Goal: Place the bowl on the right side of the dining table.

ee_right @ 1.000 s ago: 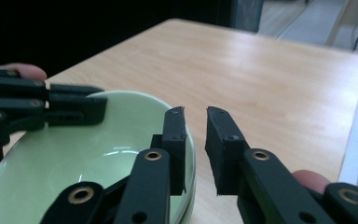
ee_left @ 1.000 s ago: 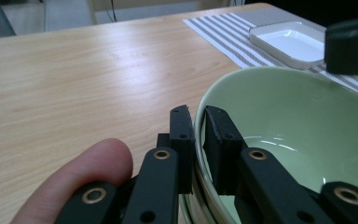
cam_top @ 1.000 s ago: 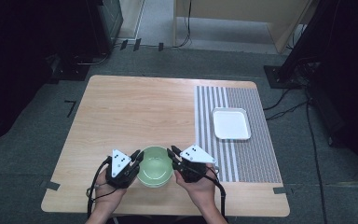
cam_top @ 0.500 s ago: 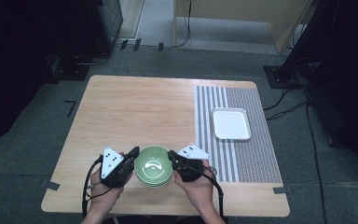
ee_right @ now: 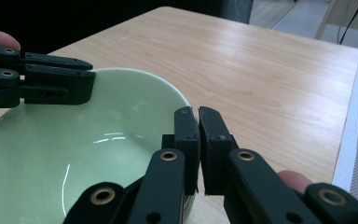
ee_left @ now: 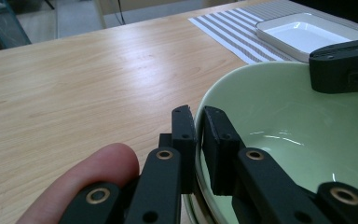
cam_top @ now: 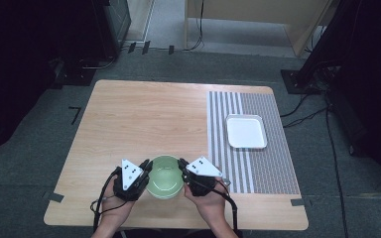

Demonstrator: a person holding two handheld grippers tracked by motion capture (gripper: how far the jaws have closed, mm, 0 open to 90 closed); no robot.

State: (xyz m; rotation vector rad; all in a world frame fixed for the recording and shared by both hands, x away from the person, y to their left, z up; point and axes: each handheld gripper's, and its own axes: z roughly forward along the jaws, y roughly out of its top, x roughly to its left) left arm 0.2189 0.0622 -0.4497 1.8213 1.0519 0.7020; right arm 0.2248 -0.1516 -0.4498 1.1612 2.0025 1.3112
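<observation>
Green bowl (cam_top: 164,176) low centre of frame; left gripper (ee_left: 198,125) and right gripper (ee_right: 198,122) both clamped on opposite rims. Lift level, both hands together, avoid tilt.

One green bowl (cam_top: 164,176) sits on the one wooden table (cam_top: 144,119) — and one white tray (cam_top: 246,131) lies on the single striped mat (cam_top: 273,163). Two grippers are at the bowl, the left gripper (cam_top: 145,166) and the right gripper (cam_top: 182,164) — one in each of two hands. The tape marks at the table's corners look like about three, though they are small and dim.
</observation>
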